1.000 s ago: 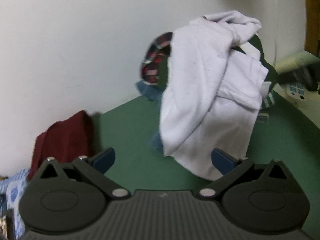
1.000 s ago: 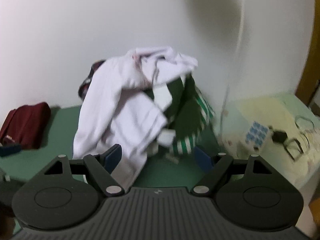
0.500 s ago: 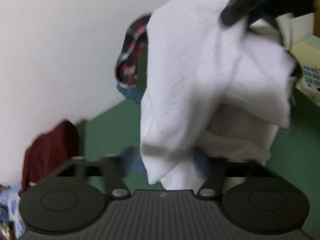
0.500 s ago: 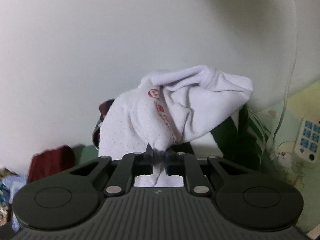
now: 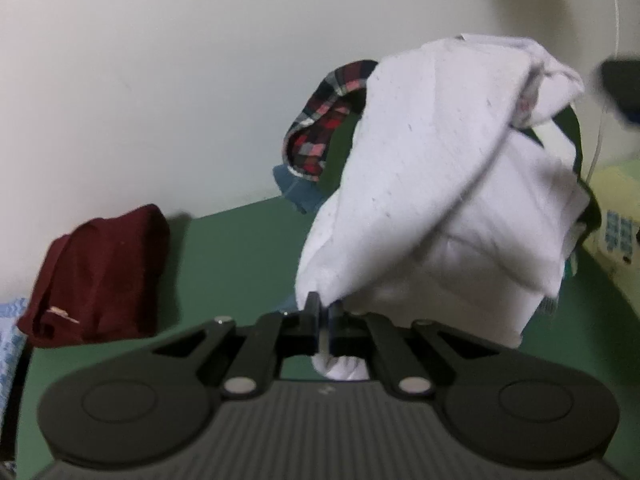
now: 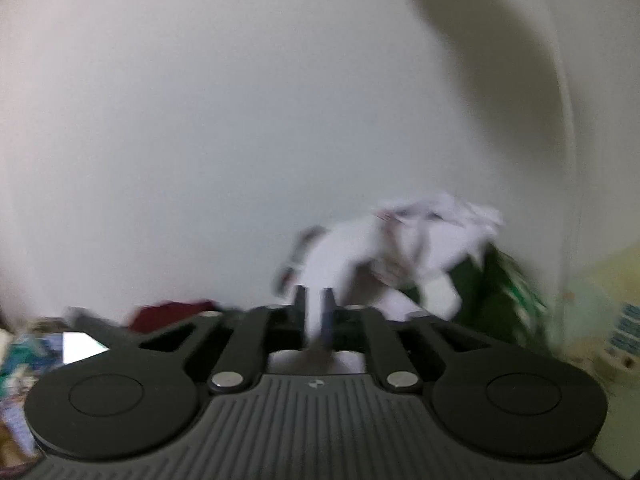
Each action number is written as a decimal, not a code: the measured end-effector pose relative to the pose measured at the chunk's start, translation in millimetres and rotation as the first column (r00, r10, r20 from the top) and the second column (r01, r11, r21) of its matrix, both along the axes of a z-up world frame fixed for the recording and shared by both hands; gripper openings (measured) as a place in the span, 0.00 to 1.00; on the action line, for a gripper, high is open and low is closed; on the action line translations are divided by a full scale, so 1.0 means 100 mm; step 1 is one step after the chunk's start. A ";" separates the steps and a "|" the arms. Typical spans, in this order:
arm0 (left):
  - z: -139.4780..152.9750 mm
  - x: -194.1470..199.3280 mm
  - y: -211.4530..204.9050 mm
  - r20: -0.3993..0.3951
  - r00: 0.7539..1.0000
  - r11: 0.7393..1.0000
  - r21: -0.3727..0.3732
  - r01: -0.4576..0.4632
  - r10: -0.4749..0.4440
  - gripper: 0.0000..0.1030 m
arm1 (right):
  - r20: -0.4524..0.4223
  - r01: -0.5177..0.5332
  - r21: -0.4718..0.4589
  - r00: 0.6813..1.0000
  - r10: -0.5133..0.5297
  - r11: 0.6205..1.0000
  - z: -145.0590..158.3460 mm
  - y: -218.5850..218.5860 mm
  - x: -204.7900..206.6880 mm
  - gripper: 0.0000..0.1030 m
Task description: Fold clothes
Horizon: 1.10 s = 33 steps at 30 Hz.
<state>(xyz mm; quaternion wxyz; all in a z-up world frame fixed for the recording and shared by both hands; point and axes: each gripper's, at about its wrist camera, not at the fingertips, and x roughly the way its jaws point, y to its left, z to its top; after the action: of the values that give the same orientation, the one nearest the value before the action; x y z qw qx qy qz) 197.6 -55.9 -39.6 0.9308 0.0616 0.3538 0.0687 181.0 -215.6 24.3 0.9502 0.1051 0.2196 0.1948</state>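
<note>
A white garment (image 5: pixel 440 184) drapes over a pile of clothes on the green table (image 5: pixel 236 256). My left gripper (image 5: pixel 325 312) is shut on its lower left edge, with a fold of white cloth hanging under the jaws. In the blurred right wrist view my right gripper (image 6: pixel 314 308) is nearly closed on a strip of the white garment (image 6: pixel 404 248), which stretches away to the pile. The right gripper shows as a dark blur at the left view's right edge (image 5: pixel 622 88).
A plaid shirt (image 5: pixel 324 116), a blue cloth (image 5: pixel 298 190) and a green striped garment (image 6: pixel 508 292) lie under the white one. A folded maroon garment (image 5: pixel 96 276) lies at the table's left. A yellow surface (image 5: pixel 616 208) stands right. A white wall is behind.
My left gripper went from open to shut on the white garment's lower edge. My right gripper, shut on the garment's top half a second ago, pulled back and tilted up; the view is blurred.
</note>
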 end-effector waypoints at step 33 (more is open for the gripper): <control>0.28 -1.61 -0.36 0.164 0.979 0.982 0.169 0.090 -0.118 0.28 | 0.126 -0.409 0.234 0.912 0.390 0.882 0.75 0.14 -1.56 0.09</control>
<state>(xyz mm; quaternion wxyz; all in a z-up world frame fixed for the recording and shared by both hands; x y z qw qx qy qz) 36.8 -91.8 -11.5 0.9524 0.1486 0.2609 0.0529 25.4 -201.6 99.3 0.8756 0.1719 0.1736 0.4167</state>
